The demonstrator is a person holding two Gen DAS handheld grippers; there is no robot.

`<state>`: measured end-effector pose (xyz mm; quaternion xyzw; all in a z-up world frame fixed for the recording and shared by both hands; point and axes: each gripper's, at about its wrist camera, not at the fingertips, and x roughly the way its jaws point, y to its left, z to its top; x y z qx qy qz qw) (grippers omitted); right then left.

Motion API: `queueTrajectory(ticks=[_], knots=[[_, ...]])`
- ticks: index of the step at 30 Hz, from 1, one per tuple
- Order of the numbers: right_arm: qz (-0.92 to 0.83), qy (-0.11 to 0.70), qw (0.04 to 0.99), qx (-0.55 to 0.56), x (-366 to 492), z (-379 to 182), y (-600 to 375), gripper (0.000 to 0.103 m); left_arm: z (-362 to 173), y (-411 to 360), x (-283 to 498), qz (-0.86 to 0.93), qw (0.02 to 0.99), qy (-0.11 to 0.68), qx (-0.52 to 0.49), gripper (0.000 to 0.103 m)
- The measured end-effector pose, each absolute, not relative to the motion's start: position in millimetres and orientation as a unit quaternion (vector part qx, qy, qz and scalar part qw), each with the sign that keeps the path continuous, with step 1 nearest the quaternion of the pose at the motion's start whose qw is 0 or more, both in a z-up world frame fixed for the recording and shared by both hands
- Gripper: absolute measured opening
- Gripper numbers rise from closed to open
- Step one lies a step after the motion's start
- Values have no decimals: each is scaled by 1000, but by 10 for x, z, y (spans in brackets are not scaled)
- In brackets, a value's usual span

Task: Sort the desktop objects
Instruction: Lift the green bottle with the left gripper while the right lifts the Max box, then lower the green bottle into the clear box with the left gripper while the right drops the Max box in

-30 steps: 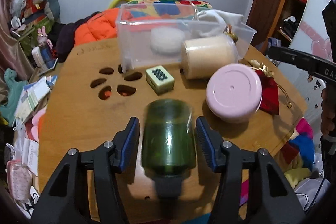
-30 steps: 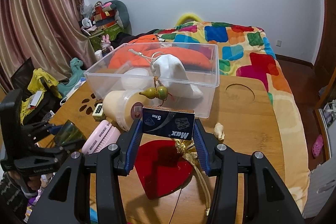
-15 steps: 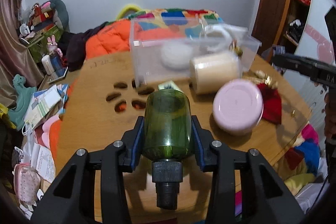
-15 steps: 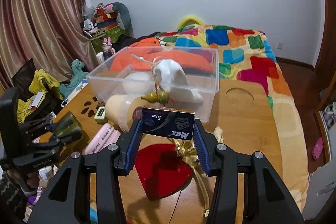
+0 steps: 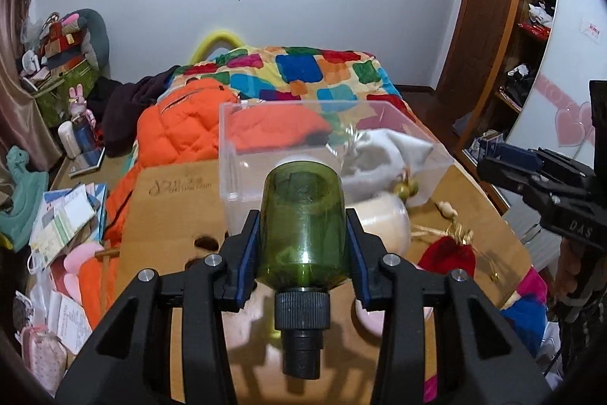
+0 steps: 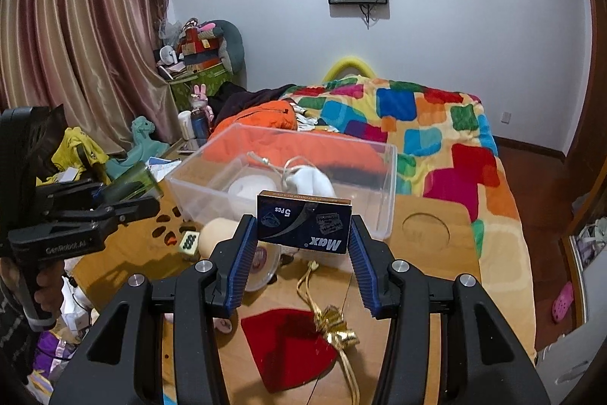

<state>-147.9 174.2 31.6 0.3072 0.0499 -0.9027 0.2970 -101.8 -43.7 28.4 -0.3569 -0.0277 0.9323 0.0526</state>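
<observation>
The left gripper (image 5: 303,238) is clamping the green bottle (image 5: 304,222) across its body, blue pads pressed on both sides, with the black cap pointing back toward the camera and the base leading forward. Its jaws have just been closing, and the bottle is sitting firmly between them, clear of the worktop (image 5: 170,211). Gripping the wide body rather than the narrow cap is probably giving the pads more surface and keeping the bottle from swinging.

The right gripper (image 6: 303,234) is pinching a dark blue razor-blade box (image 6: 303,227) by its two short ends, label facing the camera and upside down. The jaws are narrowed to the box's width. Holding it by the ends is leaving the broad face free, so it can likely be dropped flat.

Both loads are being held facing the clear plastic bin (image 6: 390,185), which is standing at the far edge of the worktop and already holding a white pouch (image 6: 311,181) and a round white piece (image 6: 252,186). That seems to be where sorted things are going.

Outside the bin, on the worktop, a cream roll (image 5: 387,219), a small green tile (image 6: 189,241), a red pouch (image 6: 288,348) with gold ribbon (image 6: 335,329) and a little gourd charm (image 5: 408,189) are lying loose, apparently still to be sorted.
</observation>
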Motion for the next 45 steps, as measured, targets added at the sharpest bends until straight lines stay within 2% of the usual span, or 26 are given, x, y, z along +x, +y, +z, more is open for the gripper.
queueTrajectory(ticks=[18,45], knots=[[-904,58,300,298,-1944,432,1581,45,456,-408,-1644,937,62,-8,-344,41],[-886,101,293,346,-2721,73,1223,45,90,-247,-2502,913,74,-2,-402,41]])
